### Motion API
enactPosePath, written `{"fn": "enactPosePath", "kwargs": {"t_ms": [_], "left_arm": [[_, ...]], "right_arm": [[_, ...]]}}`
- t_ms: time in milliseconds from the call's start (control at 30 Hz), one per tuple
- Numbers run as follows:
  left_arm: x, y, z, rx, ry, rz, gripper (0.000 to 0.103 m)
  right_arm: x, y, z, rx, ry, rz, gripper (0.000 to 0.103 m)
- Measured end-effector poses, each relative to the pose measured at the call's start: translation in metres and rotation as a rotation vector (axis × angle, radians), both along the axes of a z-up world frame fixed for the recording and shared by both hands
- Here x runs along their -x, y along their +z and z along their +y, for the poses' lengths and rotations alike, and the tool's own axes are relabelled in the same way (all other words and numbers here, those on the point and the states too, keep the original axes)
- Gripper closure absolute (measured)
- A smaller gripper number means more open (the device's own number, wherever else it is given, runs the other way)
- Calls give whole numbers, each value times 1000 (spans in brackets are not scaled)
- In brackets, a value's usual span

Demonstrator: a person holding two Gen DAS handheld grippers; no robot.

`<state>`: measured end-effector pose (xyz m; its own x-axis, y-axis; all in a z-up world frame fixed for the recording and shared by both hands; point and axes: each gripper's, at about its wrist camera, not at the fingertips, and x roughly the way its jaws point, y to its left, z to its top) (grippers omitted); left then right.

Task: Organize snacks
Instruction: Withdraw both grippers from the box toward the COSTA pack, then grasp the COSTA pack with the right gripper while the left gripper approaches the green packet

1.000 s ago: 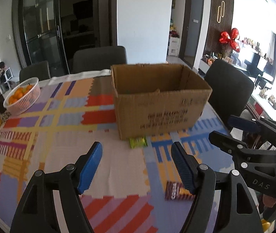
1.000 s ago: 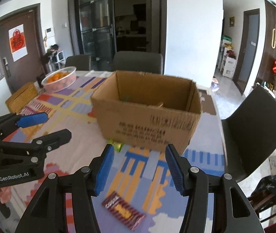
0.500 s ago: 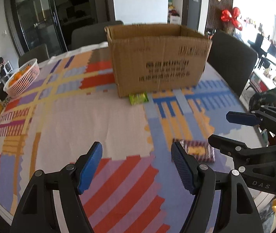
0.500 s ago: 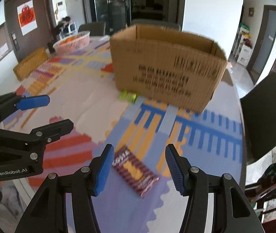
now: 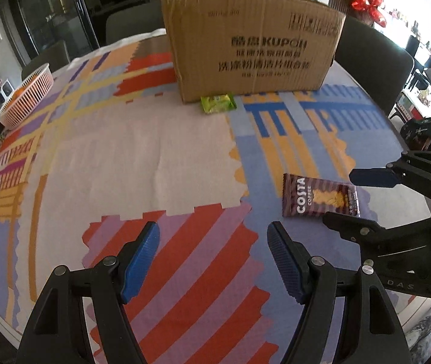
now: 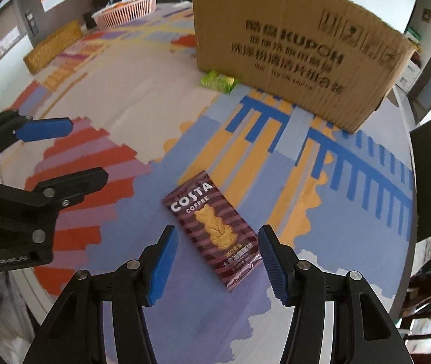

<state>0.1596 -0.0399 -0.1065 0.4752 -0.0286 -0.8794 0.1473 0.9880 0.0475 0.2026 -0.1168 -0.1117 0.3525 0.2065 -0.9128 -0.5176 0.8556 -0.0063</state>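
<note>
Right claw (image 6: 215, 257), spread and empty, is straddling the Costa biscuit packet (image 6: 215, 227) lying flat on the table (image 6: 155, 97). Advice: center pads across its narrow width before pinching. Left claw (image 5: 212, 257) is idling, spread.

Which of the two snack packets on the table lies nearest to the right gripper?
The brown striped Costa Coffee packet. It lies flat just ahead of the right gripper, whose jaws stand open. The green packet lies far off, against the foot of the cardboard box.
</note>
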Motion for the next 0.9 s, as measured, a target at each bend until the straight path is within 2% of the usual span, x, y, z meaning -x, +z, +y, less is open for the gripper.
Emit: {"fn": "enactPosePath", "kwargs": {"t_ms": [233,533,633,700,900], "left_arm": [[-5,-9,2,1,6,26,30],[-8,-17,6,13,21,49,30],[-9,-18,7,22,23,51,30],[-10,-19,8,28,23,49,30],[-15,-16,12,48,19,27,30]], "right_arm": [[-8,-12,7,29,42,10,47],[-18,-18,11,1,45,25,47],[-19,-18,11,-10,34,19,52],[-18,-17,10,-21,26,16,61],[-15,-15,7,-54,-15,7,66]]}}
